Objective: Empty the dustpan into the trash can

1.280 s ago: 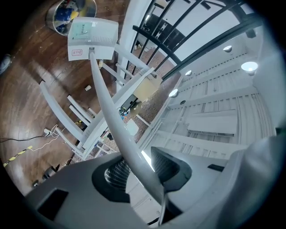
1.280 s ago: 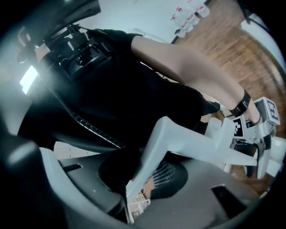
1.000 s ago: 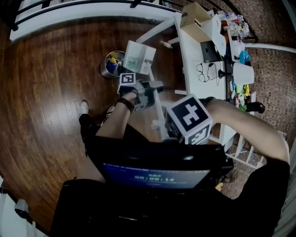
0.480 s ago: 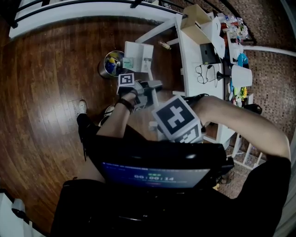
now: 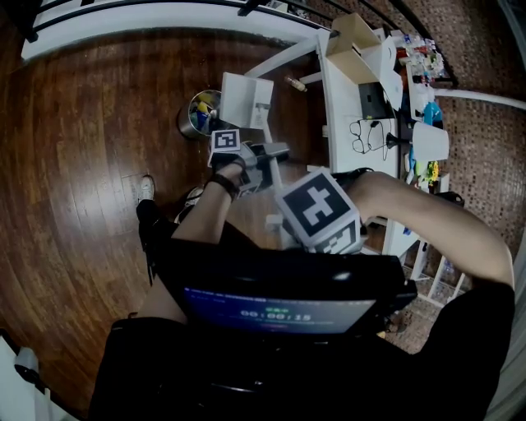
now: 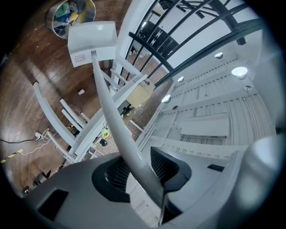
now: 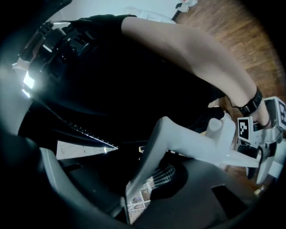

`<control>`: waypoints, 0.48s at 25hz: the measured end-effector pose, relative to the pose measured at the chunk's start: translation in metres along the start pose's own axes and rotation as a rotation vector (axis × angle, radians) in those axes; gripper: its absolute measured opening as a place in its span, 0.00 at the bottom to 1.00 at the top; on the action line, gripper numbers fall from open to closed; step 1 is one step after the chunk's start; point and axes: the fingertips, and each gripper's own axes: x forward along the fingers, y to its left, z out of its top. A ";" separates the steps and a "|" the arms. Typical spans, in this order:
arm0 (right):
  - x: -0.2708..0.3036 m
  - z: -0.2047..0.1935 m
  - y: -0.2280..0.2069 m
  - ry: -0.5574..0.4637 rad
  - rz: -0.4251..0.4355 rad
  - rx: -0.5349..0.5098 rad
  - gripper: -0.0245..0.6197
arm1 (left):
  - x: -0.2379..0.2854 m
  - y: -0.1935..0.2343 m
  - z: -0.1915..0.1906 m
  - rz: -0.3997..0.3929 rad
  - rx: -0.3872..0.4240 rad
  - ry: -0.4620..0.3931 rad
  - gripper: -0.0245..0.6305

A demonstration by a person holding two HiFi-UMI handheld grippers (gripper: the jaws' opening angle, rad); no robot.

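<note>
A brown wooden floor fills most of the head view, with a white table at the upper right. An open cardboard box stands on the table, its contents too small to make out. The long-handled white plastic dustpan is held tilted, its pan just beside the rim of the round metal trash can. The can holds yellow, blue and green scraps. The left gripper is clamped on the dustpan's long shaft. The right gripper is clamped on the grip at the shaft's end. The pan's inside faces away, so its load cannot be seen. The person's dark clothing hides the floor below.
</note>
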 end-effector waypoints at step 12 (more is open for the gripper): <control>0.005 0.000 0.003 -0.003 -0.017 -0.005 0.15 | -0.001 0.001 -0.007 0.016 0.004 0.001 0.22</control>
